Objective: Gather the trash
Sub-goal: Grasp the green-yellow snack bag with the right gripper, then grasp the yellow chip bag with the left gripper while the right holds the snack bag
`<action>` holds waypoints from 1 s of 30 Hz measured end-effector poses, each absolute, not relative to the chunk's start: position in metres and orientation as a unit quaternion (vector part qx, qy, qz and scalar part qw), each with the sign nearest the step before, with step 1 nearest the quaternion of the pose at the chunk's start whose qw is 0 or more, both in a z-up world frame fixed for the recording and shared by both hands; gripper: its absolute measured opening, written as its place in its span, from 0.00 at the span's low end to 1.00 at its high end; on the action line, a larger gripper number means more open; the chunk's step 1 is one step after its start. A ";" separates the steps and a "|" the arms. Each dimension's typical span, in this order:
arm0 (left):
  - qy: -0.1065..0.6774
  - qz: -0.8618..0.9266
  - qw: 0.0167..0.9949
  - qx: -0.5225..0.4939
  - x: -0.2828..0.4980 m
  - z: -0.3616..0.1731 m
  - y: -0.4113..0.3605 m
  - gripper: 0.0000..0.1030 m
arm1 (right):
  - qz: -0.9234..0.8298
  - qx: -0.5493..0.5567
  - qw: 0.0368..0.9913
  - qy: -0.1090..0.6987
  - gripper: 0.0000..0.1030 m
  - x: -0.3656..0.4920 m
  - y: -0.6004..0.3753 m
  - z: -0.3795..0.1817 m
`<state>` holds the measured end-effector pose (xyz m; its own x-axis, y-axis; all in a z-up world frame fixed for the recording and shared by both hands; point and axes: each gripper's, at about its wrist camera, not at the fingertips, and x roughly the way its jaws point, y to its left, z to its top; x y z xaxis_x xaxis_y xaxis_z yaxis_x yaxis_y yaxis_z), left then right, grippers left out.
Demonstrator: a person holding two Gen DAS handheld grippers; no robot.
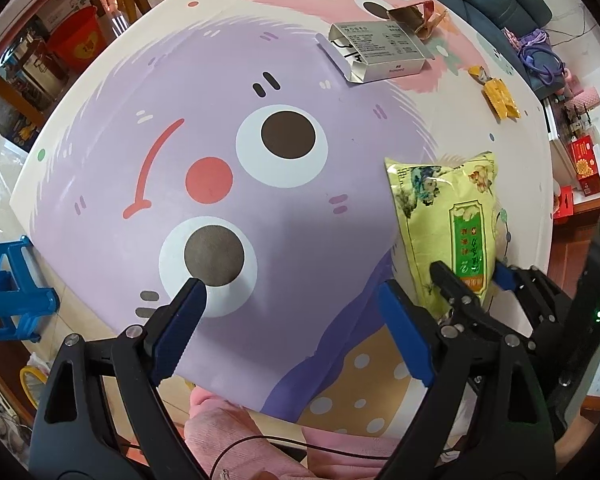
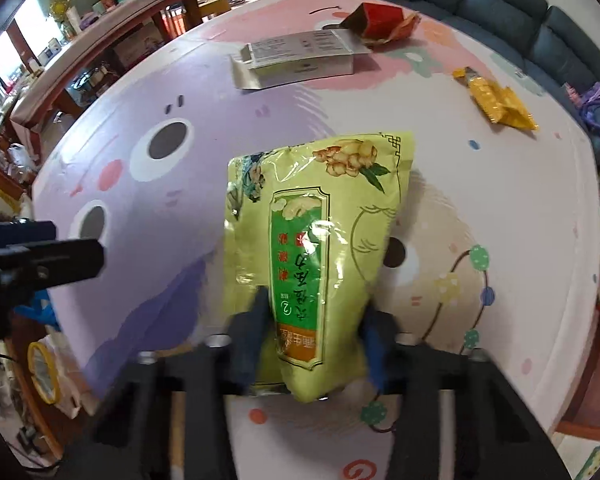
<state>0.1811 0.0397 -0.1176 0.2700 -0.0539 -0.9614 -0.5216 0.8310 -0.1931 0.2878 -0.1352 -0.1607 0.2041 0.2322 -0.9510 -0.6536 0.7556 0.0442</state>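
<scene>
My right gripper [image 2: 312, 336] is shut on the near end of a yellow-green snack bag [image 2: 316, 232], which lies lengthways above the cartoon-print table cover [image 2: 180, 264]. In the left wrist view the same snack bag [image 1: 448, 216] sits at the right with the right gripper [image 1: 474, 280] clamped on it. My left gripper [image 1: 288, 312] stands open over the purple face print, nothing between its fingers. Further back lie a flattened white carton [image 1: 376, 52], a red-and-brown wrapper [image 1: 414, 16] and a yellow wrapper [image 1: 498, 98].
The white carton [image 2: 300, 58], red wrapper [image 2: 380, 20] and yellow wrapper [image 2: 496, 100] lie at the table's far side. A dark sofa [image 2: 512, 12] lies beyond it. A blue stool [image 1: 8, 292] and a red bucket [image 1: 76, 40] stand off the left edge.
</scene>
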 end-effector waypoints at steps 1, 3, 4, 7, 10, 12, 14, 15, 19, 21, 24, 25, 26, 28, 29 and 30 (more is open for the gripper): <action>0.584 0.155 0.758 -0.247 0.181 -0.117 0.039 0.84 | 0.302 -0.172 0.744 0.571 0.21 0.292 -0.137 -0.160; 0.582 0.155 0.759 -0.247 0.182 -0.117 0.037 0.84 | 0.317 -0.115 0.722 0.604 0.16 0.302 -0.143 -0.158; 0.581 0.154 0.760 -0.246 0.183 -0.115 0.036 0.84 | 0.321 -0.073 0.707 0.625 0.13 0.311 -0.149 -0.158; 0.580 0.152 0.764 -0.238 0.187 -0.111 0.031 0.83 | 0.317 0.024 0.671 0.669 0.11 0.331 -0.169 -0.159; 0.579 0.150 0.767 -0.232 0.192 -0.109 0.027 0.83 | 0.310 0.076 0.661 0.680 0.11 0.347 -0.186 -0.154; 0.577 0.147 0.770 -0.227 0.198 -0.106 0.024 0.83 | 0.304 0.098 0.664 0.676 0.11 0.358 -0.198 -0.146; 0.576 0.145 0.774 -0.221 0.205 -0.103 0.021 0.83 | 0.297 0.107 0.673 0.669 0.11 0.367 -0.207 -0.139; 0.575 0.142 0.776 -0.218 0.210 -0.101 0.019 0.83 | 0.295 0.110 0.676 0.666 0.11 0.371 -0.211 -0.136; 0.570 0.127 0.786 -0.204 0.240 -0.091 0.006 0.83 | 0.279 0.110 0.702 0.646 0.11 0.393 -0.231 -0.123; 0.567 0.116 0.792 -0.195 0.258 -0.084 -0.004 0.83 | 0.269 0.110 0.713 0.639 0.11 0.407 -0.242 -0.119; 0.560 0.095 0.804 -0.174 0.291 -0.073 -0.023 0.83 | 0.251 0.112 0.729 0.627 0.11 0.426 -0.259 -0.114; 0.559 0.089 0.807 -0.167 0.302 -0.070 -0.030 0.83 | 0.244 0.112 0.735 0.623 0.11 0.434 -0.264 -0.114; 0.557 0.081 0.811 -0.159 0.315 -0.067 -0.037 0.83 | 0.237 0.113 0.739 0.620 0.11 0.444 -0.271 -0.114; 0.555 0.068 0.817 -0.144 0.340 -0.062 -0.051 0.84 | 0.222 0.115 0.749 0.613 0.11 0.458 -0.285 -0.114; 0.553 0.061 0.820 -0.136 0.355 -0.060 -0.059 0.83 | 0.216 0.116 0.753 0.610 0.11 0.464 -0.290 -0.114; 0.551 0.056 0.822 -0.130 0.367 -0.059 -0.066 0.84 | 0.207 0.120 0.757 0.608 0.11 0.472 -0.297 -0.114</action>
